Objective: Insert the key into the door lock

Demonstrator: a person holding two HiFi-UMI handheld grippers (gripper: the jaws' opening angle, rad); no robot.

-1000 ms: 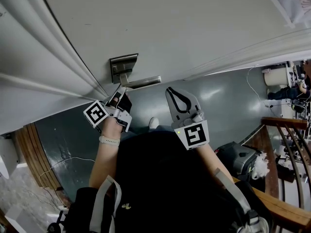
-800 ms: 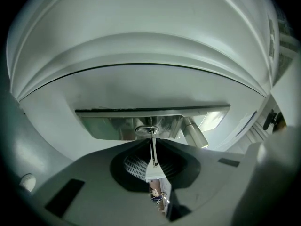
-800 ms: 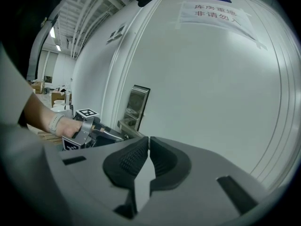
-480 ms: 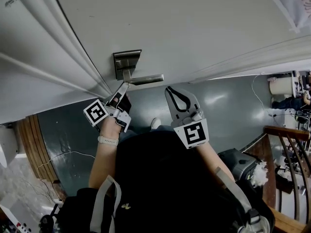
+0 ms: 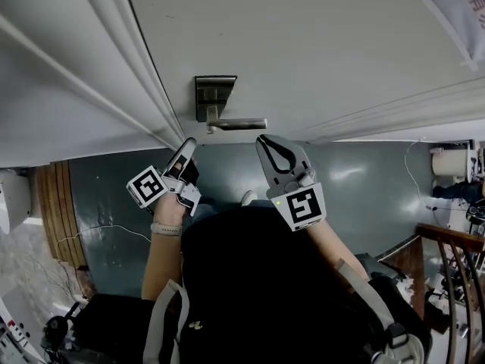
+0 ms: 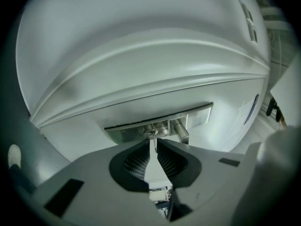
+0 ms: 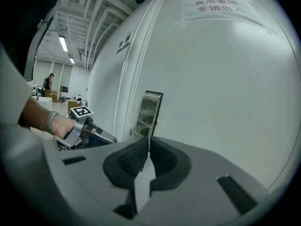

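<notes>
On the white door [image 5: 318, 44] sits a steel lock plate [image 5: 214, 97] with a lever handle [image 5: 239, 124] below it. My left gripper [image 5: 187, 144] hovers just below and left of the plate, shut on a thin key [image 6: 154, 146]. The key's tip points at the round lock cylinder [image 6: 151, 133] on the plate [image 6: 197, 117], a short way off. My right gripper [image 5: 264, 139] is shut with nothing in it, under the lever's free end. The right gripper view shows its shut jaw tips [image 7: 148, 140], the plate [image 7: 150, 108] and the left gripper [image 7: 106, 136].
Door-frame mouldings [image 5: 144, 74] run left of the lock. A paper notice [image 7: 216, 6] is stuck high on the door. Below lies a dark grey floor [image 5: 364, 173], with a wooden railing [image 5: 455, 256] at the right and a cable [image 5: 106, 230] at the left.
The head view has shifted, so the lock sits further right and up. My left gripper with the key now stands slightly further from the plate. The right gripper has barely moved.
</notes>
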